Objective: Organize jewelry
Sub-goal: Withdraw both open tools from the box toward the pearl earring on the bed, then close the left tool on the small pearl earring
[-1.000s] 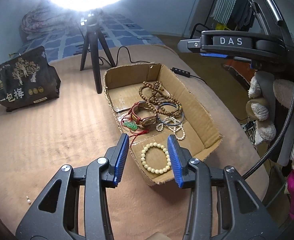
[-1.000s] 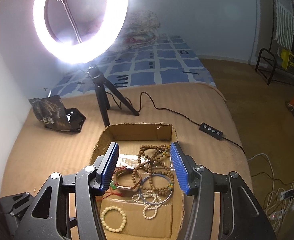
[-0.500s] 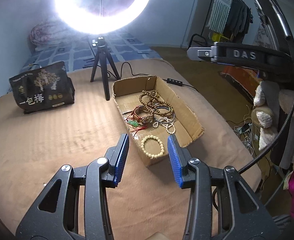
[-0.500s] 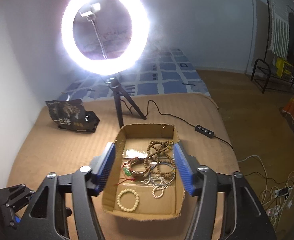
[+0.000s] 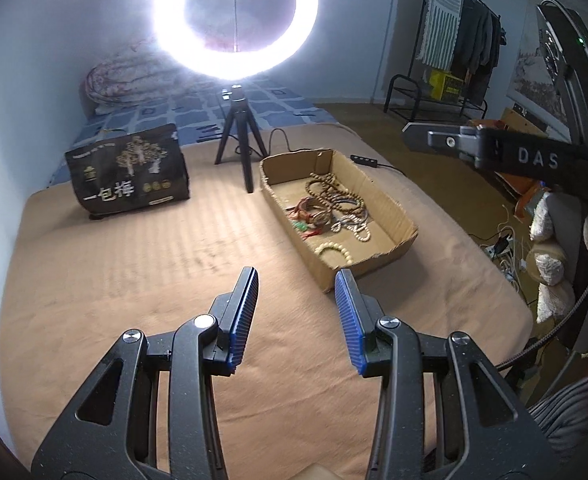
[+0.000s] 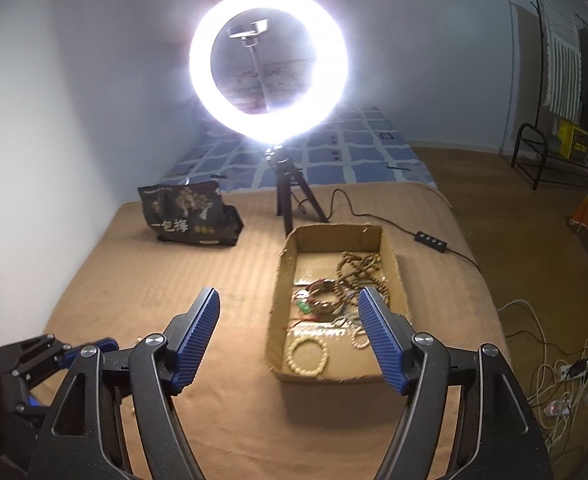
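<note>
I read "DAS" on my right gripper [image 5: 534, 158], empty with jaws just widened, my left gripper [image 5: 296, 316] half-open and empty over bare bed [image 5: 134, 280], jewelry [image 6: 334, 300] in the cardboard box [image 6: 282, 280].

A tan-covered bed [image 5: 142, 280] carries it all: a cardboard box [image 5: 394, 216] of jewelry sits right of centre, a ring-light tripod [image 5: 238, 140] stands just behind it, and a dark printed bag [image 5: 130, 172] rests off left, cable [image 6: 374, 216] trailing away.
</note>
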Demonstrator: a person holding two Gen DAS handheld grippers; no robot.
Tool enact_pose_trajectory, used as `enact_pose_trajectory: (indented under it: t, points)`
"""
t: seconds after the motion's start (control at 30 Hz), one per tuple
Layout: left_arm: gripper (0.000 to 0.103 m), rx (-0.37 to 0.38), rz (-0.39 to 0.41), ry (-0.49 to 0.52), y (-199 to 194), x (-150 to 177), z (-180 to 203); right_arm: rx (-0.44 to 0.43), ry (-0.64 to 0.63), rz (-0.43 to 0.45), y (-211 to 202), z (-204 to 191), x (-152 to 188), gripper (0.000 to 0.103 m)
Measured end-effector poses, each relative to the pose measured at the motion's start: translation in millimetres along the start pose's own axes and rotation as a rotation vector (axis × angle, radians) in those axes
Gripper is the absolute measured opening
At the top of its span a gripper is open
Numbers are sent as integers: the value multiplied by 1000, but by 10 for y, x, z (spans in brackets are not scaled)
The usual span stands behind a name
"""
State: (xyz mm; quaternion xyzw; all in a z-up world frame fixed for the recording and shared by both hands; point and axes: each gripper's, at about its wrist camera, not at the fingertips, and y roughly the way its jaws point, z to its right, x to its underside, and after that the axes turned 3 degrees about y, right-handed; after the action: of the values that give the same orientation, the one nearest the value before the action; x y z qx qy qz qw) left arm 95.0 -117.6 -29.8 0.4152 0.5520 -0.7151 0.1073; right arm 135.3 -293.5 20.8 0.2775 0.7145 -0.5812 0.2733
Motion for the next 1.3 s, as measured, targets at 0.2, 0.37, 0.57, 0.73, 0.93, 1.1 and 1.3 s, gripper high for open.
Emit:
enact_pose_trajectory:
  t: [0.2,0.37,0.57,0.73,0.93,1.1,1.3]
  points:
    - [45,-41,-3,-6,-77,157,-223,3,-31,1,8,-225,198,80]
    - [45,-64,-4,-30,-78,279,-472,-15,-36,-15,103,-349,359,80]
    - [45,-91,-31,-132,11,393,-961,-43,-62,-65,345,-515,613,80]
    - [45,-137,-56,-231,132,497,-1442,-80,-135,-35,540,-717,841,80]
    - [45,-164,-110,-310,286,661,-1861,-138,-157,-108,838,-919,1021,80]
    - [36,-151,-146,-329,438,777,-2005,-197,-201,-181,963,-1147,1185,80]
    - [33,-110,-193,-328,659,886,-1978,-279,-279,-231,1045,-1420,1482,79]
